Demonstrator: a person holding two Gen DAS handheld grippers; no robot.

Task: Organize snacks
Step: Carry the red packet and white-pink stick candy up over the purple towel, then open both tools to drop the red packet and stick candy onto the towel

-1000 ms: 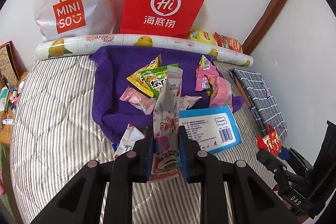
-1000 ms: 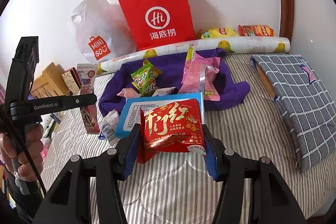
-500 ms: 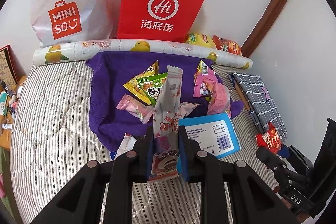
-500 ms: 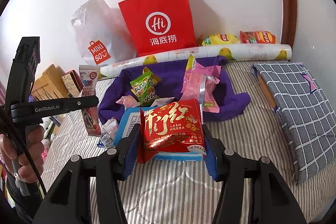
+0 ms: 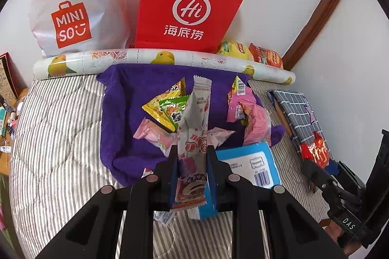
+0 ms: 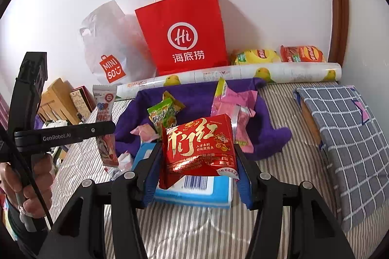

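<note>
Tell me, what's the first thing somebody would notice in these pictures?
Probably the big red paper bag standing against the wall at the back of the striped bed, with a white Miniso bag beside it. Next come the two snacks held up close: a shiny red packet clamped in the right gripper, and a long white wrapper in the left gripper. Behind them, colourful snacks lie scattered on a purple towel.

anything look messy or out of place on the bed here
Yes: snack packets lie jumbled on the rumpled purple towel, a small wrapper has strayed onto the striped cover, and two chip bags sit apart behind the printed roll.
</note>
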